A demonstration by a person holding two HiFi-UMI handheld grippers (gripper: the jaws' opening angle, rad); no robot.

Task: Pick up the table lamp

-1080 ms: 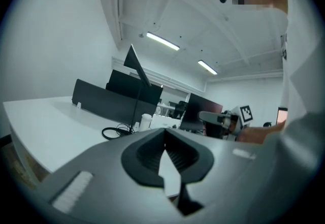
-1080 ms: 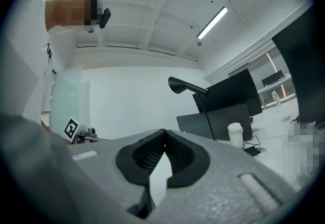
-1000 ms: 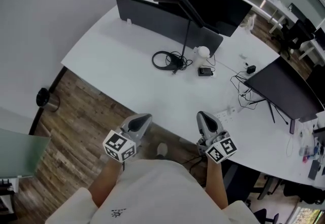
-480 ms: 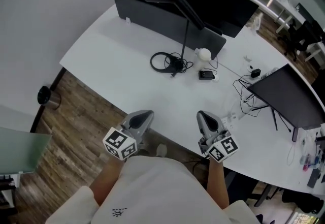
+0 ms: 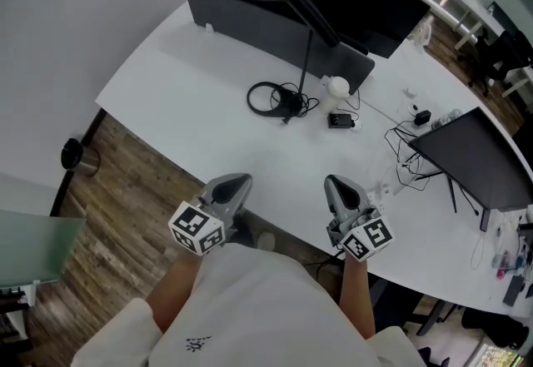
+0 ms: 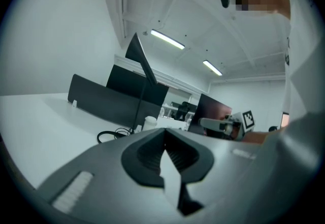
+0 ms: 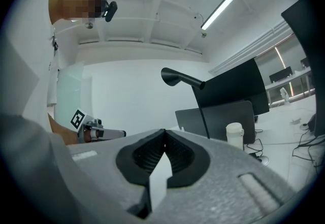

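Closest in, both grippers were tucked by the person's waist, pointing across at the tabletop [image 5: 183, 99]. The left gripper [image 5: 240, 181] had its jaws clenched on nothing. The right gripper [image 5: 331, 182] was the same, pinched flat with nothing between. My guess is that was just a carrying pose, since the lamp looked out of reach. They hung roughly at the near edge, with wood floor [image 5: 125, 182] showing off to the left.

Past the edge came a wide bare stretch of white, so loads of room to come in straight. The lamp [image 5: 306, 57] stood upright well beyond that, its foot beside a cable [image 5: 265, 97] loop and a small white bottle [image 5: 337, 87]. Just behind it ran a dark divider [image 5: 241, 20], so I'd go for the stem from the front. Loose wires and a monitor [image 5: 475, 153] crowded the right side.
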